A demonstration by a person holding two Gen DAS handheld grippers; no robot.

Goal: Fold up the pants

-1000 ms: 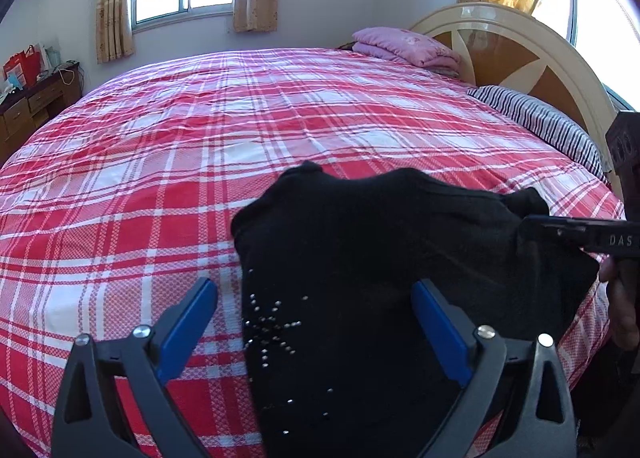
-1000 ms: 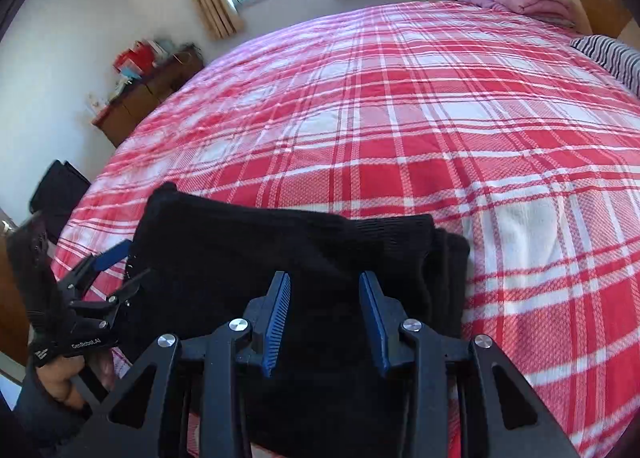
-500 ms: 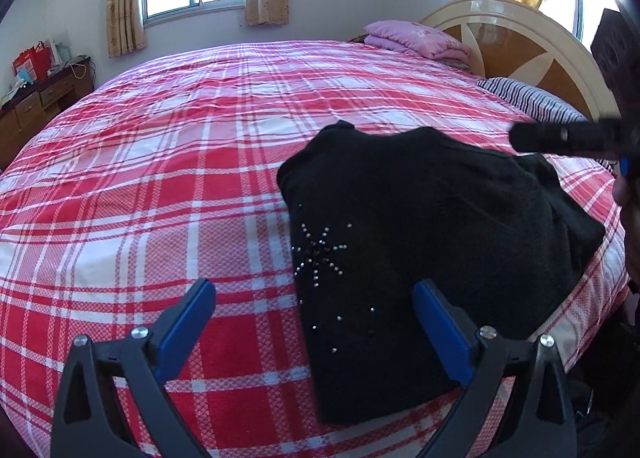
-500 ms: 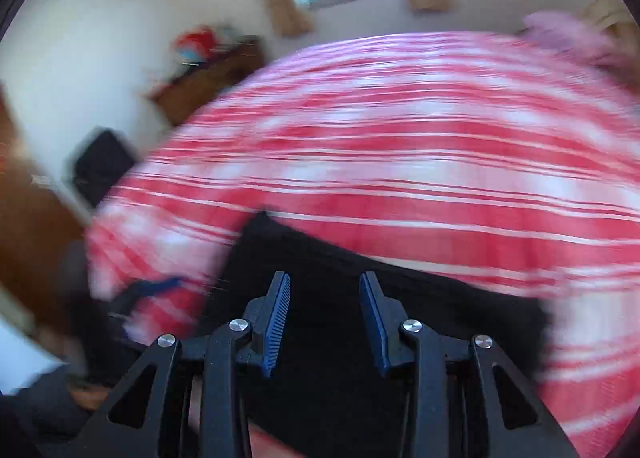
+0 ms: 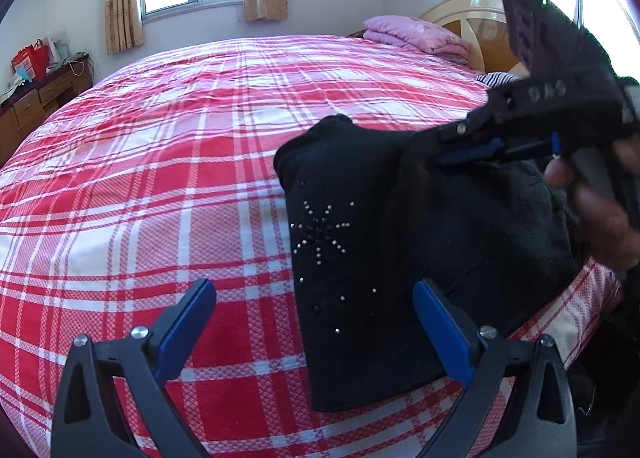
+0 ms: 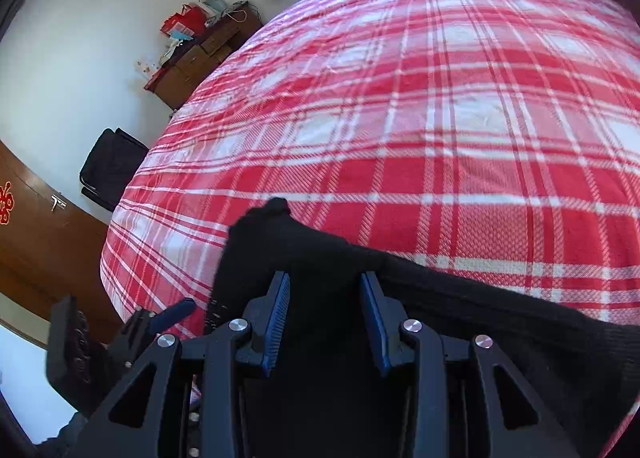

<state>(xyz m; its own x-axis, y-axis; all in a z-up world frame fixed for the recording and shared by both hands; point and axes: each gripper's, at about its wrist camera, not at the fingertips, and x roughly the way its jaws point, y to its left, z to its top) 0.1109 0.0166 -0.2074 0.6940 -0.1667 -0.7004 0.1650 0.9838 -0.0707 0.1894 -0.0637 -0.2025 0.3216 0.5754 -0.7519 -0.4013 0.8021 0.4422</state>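
Black pants [image 5: 360, 258] with a studded star lie folded on the red plaid bed [image 5: 160, 178], near its right edge. My left gripper [image 5: 312, 290] hovers open and wide over their near left edge, holding nothing. My right gripper [image 5: 460, 152] reaches in from the right, held by a hand [image 5: 600, 218], its tips at a raised fold of the cloth. In the right wrist view, black pants cloth [image 6: 304, 246] fills the gap of the right gripper [image 6: 325, 278], whose jaws stand partly apart around it. One left-gripper finger [image 6: 176, 310] shows at lower left.
A pink folded blanket [image 5: 416, 34] and a striped pillow [image 5: 496, 78] lie by the headboard [image 5: 480, 14]. A wooden dresser [image 6: 200, 54] stands past the bed's far corner. A black chair [image 6: 112, 166] and a brown door [image 6: 32, 238] are on the left.
The right gripper swung from the pants' right edge, up and leftward, to over their far part. The left view drew back a little, so the pants now sit more to its right.
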